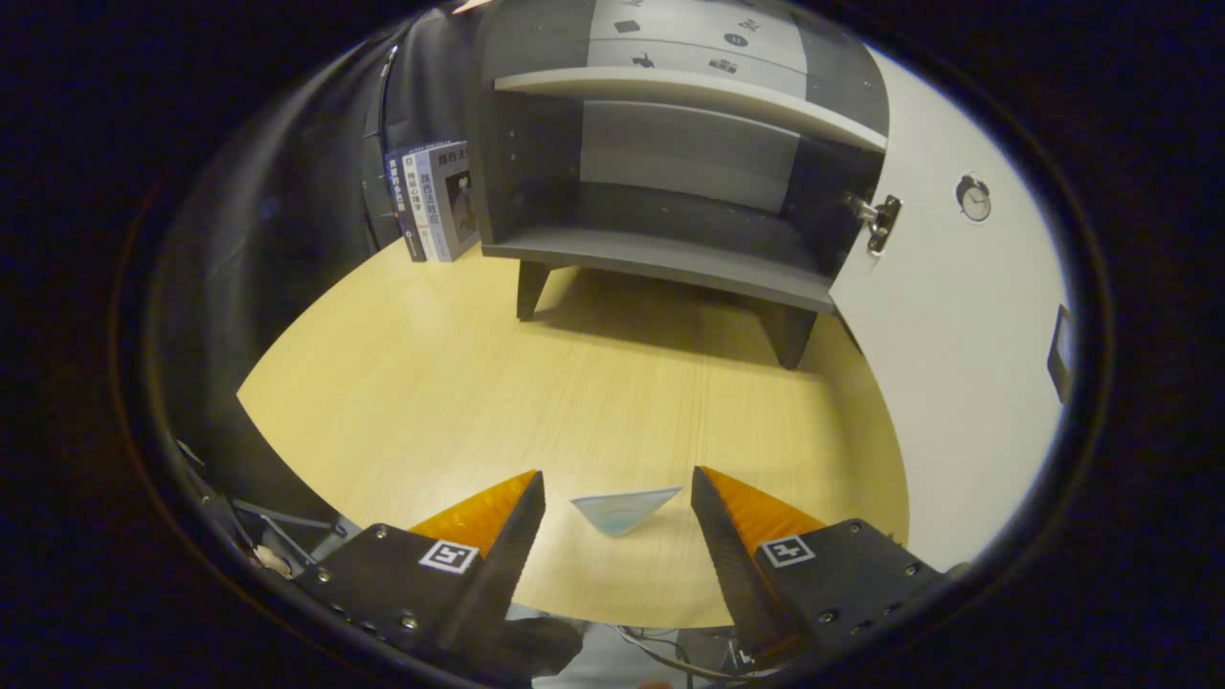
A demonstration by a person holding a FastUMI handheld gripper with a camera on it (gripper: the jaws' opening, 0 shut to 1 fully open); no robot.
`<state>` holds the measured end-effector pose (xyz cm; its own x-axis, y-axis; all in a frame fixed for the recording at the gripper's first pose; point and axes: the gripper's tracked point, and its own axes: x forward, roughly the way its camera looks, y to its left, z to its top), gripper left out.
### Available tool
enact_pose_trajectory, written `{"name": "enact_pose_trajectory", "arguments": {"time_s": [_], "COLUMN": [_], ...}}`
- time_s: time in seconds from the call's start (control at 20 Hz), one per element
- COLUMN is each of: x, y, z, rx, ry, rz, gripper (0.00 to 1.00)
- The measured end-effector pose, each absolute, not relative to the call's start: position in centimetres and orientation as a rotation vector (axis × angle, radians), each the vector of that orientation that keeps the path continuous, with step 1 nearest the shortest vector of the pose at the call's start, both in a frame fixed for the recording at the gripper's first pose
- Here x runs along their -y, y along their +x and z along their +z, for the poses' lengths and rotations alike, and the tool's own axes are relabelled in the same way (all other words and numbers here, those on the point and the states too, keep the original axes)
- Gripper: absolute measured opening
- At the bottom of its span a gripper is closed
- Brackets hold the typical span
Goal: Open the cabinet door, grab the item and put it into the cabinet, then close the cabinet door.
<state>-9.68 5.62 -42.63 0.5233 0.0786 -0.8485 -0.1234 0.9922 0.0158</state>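
Cabinet door (943, 316) already swung open at the bench's far right; grasp step in hand. Gripper (617, 493) spread wide, empty, straddling a pale blue triangular item (624, 509) lying flat near the near edge of the bench (498, 383). Best lowered squarely until both fingertips flank the thin item, then closed gently. Lower cabinet shelf (660, 256) bare beyond.

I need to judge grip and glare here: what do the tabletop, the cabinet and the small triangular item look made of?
The tabletop looks like pale wood-grain laminate, matte with fine streaks. The dark grey cabinet, its white door swung open, looks like coated board with a dull sheen. The pale blue triangular item, between the open hand-held gripper fingers, seems thin paper or plastic; I cannot tell which.
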Motion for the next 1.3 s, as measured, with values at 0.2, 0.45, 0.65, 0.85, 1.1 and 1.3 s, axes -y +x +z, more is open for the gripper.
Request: {"name": "enact_pose_trajectory", "arguments": {"time_s": [0.2, 0.45, 0.65, 0.85, 1.1, 1.3], "x": [-5.2, -5.1, -5.3, -5.1, -4.2, -3.0], "y": [-10.0, -9.0, -6.5, -2.6, 3.3, 8.5], "z": [-43.7, -42.8, -37.7, -31.2, -21.4, -15.4], "rx": [-1.041, -1.037, -0.952, -0.848, -0.684, -0.562], "ry": [-0.054, -0.022, -0.005, 0.024, 0.030, 0.022], "rz": [0.105, 0.093, 0.086, 0.072, 0.064, 0.051], "gripper": [0.71, 0.50, 0.50, 0.50, 0.50, 0.49]}}
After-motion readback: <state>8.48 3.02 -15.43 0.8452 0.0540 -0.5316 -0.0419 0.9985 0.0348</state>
